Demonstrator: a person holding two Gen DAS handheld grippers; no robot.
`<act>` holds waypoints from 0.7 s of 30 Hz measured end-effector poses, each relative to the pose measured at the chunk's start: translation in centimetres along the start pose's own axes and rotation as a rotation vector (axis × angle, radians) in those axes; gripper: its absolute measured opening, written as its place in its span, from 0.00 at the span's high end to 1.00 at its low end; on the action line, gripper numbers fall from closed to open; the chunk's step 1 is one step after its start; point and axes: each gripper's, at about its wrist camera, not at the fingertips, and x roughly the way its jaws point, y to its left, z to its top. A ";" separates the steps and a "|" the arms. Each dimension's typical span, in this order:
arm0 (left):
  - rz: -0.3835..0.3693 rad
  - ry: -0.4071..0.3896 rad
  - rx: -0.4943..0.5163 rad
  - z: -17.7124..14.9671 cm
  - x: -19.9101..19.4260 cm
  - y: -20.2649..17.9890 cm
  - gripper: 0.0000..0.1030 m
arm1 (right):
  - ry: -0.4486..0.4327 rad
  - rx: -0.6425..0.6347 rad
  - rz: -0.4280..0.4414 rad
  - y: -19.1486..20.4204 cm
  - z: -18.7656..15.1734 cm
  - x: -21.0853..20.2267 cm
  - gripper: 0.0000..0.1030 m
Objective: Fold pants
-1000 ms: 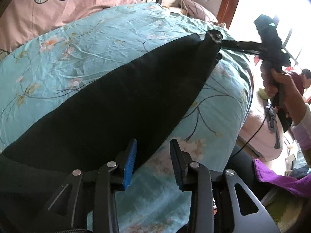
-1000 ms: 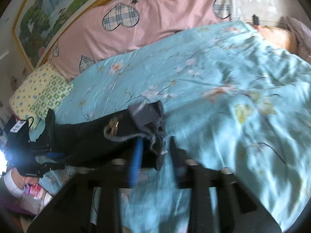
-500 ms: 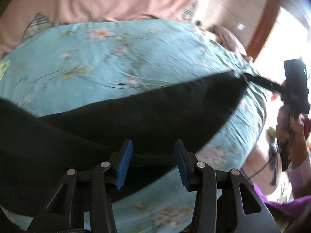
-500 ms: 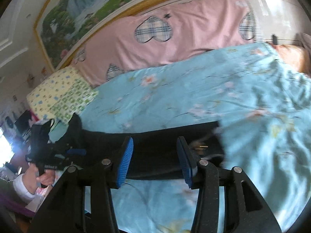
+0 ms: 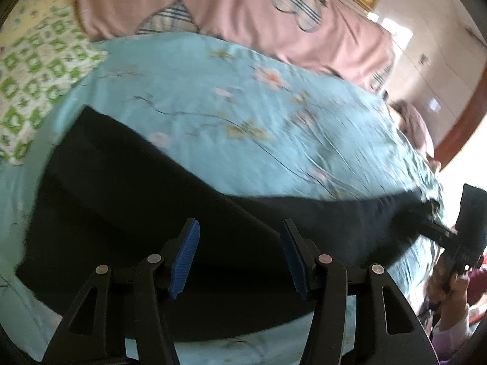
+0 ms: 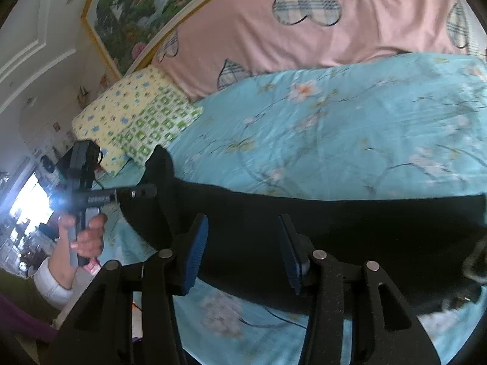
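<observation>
Black pants [image 5: 127, 200] lie stretched along the near edge of a light blue floral bedspread [image 5: 243, 115]. My left gripper [image 5: 240, 258] is open and empty, just above the pants near their left end. The pants also show in the right wrist view [image 6: 350, 222], running from left to right. My right gripper [image 6: 243, 249] is open and empty, hovering over the middle of the pants. The left gripper shows in the right wrist view [image 6: 143, 191], its fingers at the pants' left end. The right gripper shows in the left wrist view [image 5: 432, 225] at the pants' right end.
A pink quilt with plaid hearts [image 6: 319, 33] lies along the back of the bed. A yellow and green pillow [image 6: 137, 121] sits at the left end. A framed landscape picture [image 6: 146, 9] hangs on the wall. The bed edge runs close below both grippers.
The right gripper has let go of the waistband end and opened. Both grippers swung along the bed, and the pants now lie flat along the near edge.
</observation>
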 end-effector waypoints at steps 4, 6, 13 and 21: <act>0.055 -0.039 -0.039 1.6 -1.7 3.5 0.40 | 0.048 -0.022 0.051 1.5 0.6 2.6 0.50; 0.062 -0.051 -0.056 2.3 -2.3 5.0 0.38 | 0.071 -0.035 0.073 2.3 0.9 4.0 0.50; 0.085 -0.042 -0.067 3.7 -2.8 9.3 0.33 | 0.141 -0.072 0.143 5.2 1.9 8.4 0.50; 0.109 0.009 -0.038 5.5 -1.0 12.4 0.33 | 0.192 -0.069 0.196 6.6 2.5 11.5 0.50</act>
